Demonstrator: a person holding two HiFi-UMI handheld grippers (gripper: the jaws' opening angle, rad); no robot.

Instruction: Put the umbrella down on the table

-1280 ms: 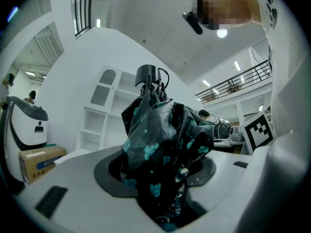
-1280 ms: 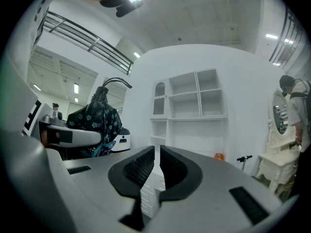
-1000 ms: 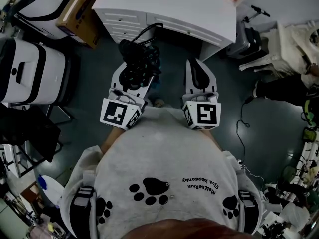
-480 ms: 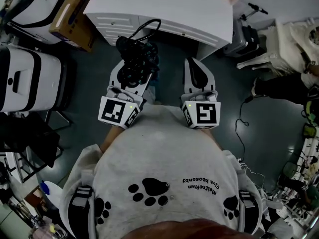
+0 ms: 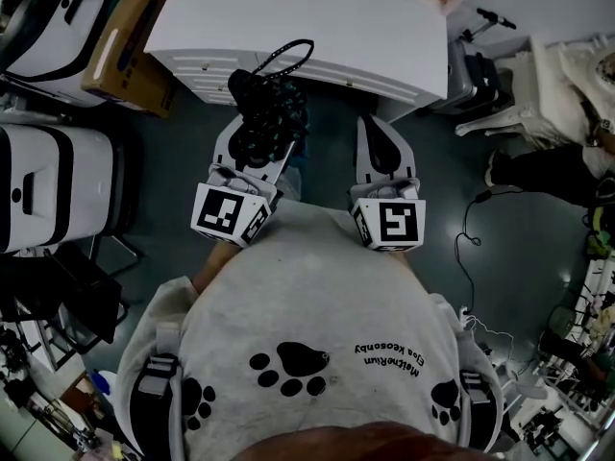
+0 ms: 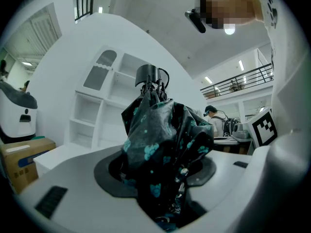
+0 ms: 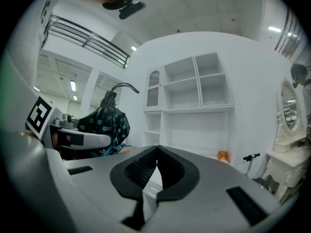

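Umbrella [image 5: 269,113] nearer table [image 5: 317,17] — now overlapping its edge.

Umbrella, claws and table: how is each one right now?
umbrella, folded up, upright, pinched in the left claw
left claw, shut on the umbrella
right claw, shut, holding nothing
table, umbrella not set on it yet
drawers, shut

Head view looks steeply down; gripper views both face white shelves [image 7: 194,96].
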